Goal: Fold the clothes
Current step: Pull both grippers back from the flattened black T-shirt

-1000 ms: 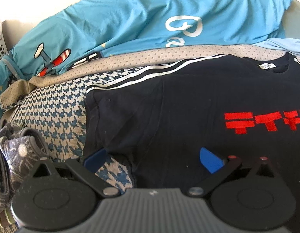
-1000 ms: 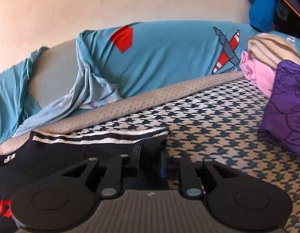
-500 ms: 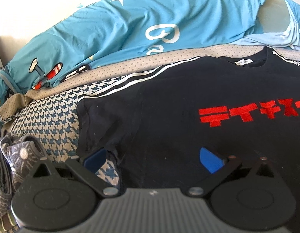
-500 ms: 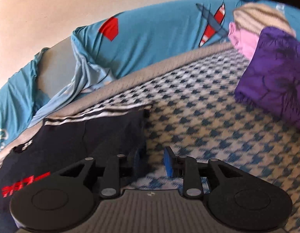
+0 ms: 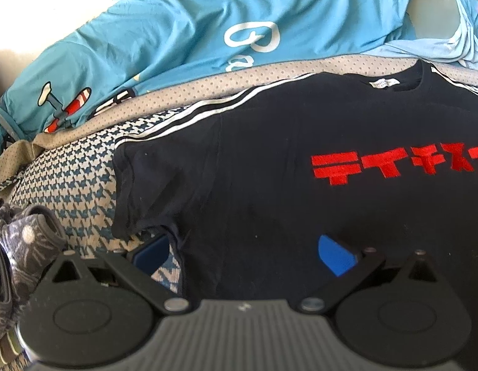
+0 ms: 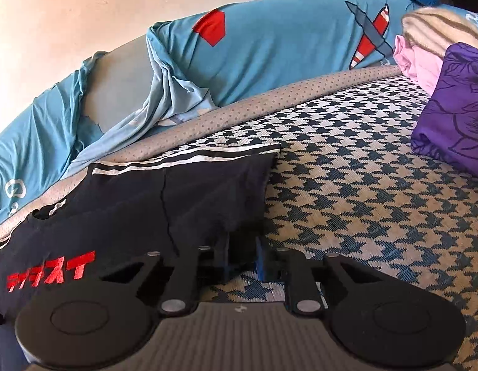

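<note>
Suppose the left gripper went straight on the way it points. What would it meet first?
Most likely the black T-shirt: the left gripper is open and tilted down over its side edge, with dark cloth directly ahead. Exact depth is unclear.

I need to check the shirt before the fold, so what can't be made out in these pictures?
- Black T-shirt hem: left wrist view, hidden by the left gripper body.
- Red lettering: left wrist view, cut by the right edge.
- Neck label print: too small.
- Fabric in the right gripper: right wrist view, in shadow.
</note>
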{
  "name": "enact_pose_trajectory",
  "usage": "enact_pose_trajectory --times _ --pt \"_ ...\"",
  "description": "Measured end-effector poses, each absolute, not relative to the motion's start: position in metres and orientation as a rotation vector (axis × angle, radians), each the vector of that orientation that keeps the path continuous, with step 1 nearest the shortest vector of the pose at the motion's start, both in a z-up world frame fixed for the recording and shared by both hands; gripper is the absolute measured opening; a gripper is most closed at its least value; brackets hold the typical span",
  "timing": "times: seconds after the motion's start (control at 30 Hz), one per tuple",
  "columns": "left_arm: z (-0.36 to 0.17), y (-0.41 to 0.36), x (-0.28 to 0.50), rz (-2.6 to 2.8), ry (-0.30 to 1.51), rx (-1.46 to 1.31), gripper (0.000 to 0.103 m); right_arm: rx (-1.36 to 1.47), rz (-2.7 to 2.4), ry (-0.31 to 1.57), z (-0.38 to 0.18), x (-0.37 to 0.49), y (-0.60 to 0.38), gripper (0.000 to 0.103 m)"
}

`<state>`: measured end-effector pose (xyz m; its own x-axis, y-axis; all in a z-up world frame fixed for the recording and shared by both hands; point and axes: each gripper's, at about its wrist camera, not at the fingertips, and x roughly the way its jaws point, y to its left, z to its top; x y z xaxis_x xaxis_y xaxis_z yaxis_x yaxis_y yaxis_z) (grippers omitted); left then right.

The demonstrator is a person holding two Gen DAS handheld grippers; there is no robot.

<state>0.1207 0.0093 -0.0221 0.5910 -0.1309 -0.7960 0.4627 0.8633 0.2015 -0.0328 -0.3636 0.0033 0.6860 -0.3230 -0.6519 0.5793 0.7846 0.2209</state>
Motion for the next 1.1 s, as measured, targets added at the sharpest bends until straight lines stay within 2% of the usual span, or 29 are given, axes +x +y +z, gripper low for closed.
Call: enact_pose_trajectory --times 0.17,0.43,0.63,0.93,1.1 --pt "-0.02 0.012 0.121 -0.37 0.893 0.411 0.103 0.376 -0.567 0.645 0.01 -0.033 -0.357 0.01" --pt "-0.019 0.019 0.112 -0.391 0.907 0.427 0.103 0.368 -0.646 0.665 0.01 -0.04 -0.359 0.01" --pt "-0.02 0.024 0.097 -0.412 0.888 0.455 0.103 0.477 -0.671 0.623 0.02 -0.059 -0.364 0.02" --pt "-0.015 0.036 0.071 -0.462 0.855 0.462 0.103 0.53 -0.539 0.65 0.02 -0.096 -0.327 0.022" --pt "-0.014 0.044 0.057 -0.472 0.869 0.45 0.103 0.525 -0.541 0.66 0.013 -0.127 -0.305 0.027"
